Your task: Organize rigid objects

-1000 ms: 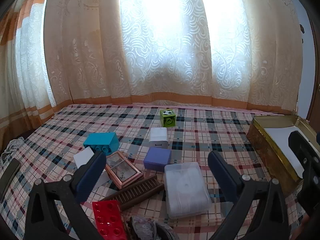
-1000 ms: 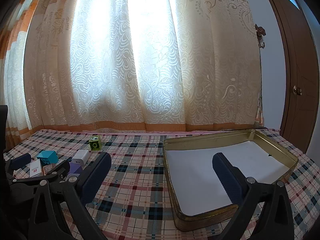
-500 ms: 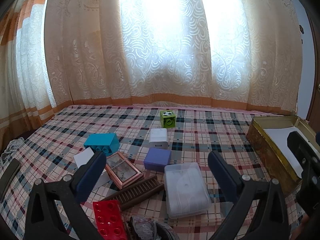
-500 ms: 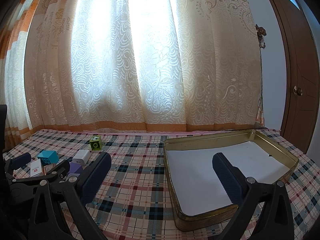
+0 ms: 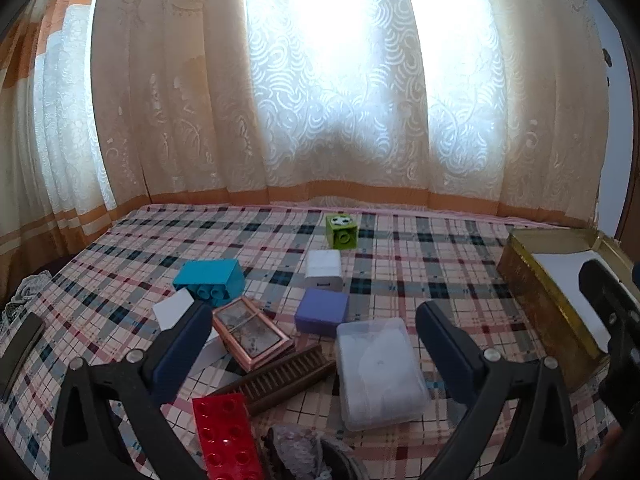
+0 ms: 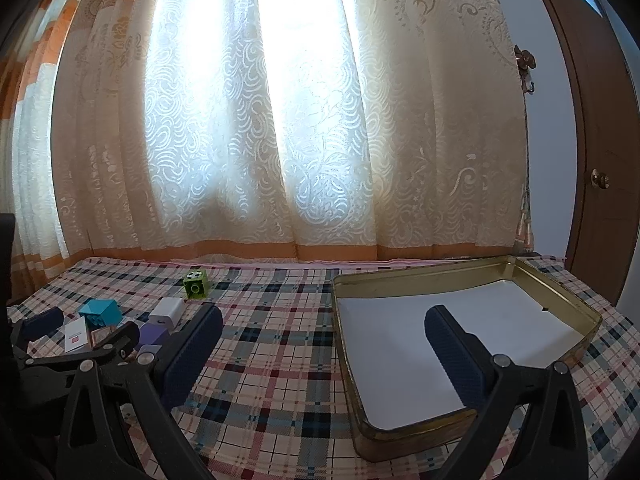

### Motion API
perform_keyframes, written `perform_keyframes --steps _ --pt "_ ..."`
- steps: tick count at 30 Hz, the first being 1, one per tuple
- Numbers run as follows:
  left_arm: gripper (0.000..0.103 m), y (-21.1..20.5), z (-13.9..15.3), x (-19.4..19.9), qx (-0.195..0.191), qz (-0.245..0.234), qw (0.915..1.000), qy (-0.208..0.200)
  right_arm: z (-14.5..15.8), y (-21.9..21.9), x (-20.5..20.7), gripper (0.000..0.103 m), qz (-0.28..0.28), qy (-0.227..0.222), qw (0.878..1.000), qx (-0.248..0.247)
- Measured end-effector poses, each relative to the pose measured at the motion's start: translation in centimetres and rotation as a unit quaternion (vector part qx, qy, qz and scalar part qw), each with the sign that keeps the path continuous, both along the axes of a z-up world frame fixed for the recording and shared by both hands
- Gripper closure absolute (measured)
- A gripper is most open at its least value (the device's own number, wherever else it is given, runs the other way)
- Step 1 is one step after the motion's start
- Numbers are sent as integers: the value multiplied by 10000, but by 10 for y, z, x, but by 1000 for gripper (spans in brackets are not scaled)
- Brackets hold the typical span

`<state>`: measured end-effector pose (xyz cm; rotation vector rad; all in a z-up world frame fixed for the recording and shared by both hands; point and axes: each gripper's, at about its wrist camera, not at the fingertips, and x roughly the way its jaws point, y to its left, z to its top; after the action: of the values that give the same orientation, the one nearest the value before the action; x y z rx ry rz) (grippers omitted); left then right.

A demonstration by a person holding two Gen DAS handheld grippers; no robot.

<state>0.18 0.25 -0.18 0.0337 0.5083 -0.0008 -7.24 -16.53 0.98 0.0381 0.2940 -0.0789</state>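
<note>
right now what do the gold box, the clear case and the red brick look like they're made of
Gold box: looks like thin metal tin, brassy and slightly tarnished, with a rolled rim and a white liner inside.
Clear case: seemingly frosted translucent plastic; its contents show through only as a blur.
Red brick: glossy moulded plastic with round studs on top.

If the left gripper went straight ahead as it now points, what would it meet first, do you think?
Probably the clear plastic box lying between the open jaws of the left gripper, or the purple block just behind it; depth is hard to judge.
</note>
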Motion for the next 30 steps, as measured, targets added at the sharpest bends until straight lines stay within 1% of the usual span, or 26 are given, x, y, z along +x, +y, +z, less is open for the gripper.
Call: perform_keyframes --steps 12,15,19,22,25,28,30 --pt "0 1 -1 -6 41 18 10000 4 0 0 -3 1 119 1 9999 21" --pt "0 5 -3 -6 21 -30 9998 173 0 0 -2 1 232 47 9997 80" --pt "0 25 -2 -14 -75 119 9993 338 -1 5 -2 1 447 130 9989 61" --pt "0 46 1 -26 -52 186 9992 339 -2 13 -2 1 684 186 9975 -59" --pt "0 66 1 -38 164 407 9985 322 -3 24 -2 1 1033 321 9939 -194" --pt "0 85 -5 -44 218 473 9971 561 -6 35 0 1 1392 497 9887 -263" --pt "0 93 -10 -50 212 425 9963 711 -9 43 4 2 1702 735 9824 -237"
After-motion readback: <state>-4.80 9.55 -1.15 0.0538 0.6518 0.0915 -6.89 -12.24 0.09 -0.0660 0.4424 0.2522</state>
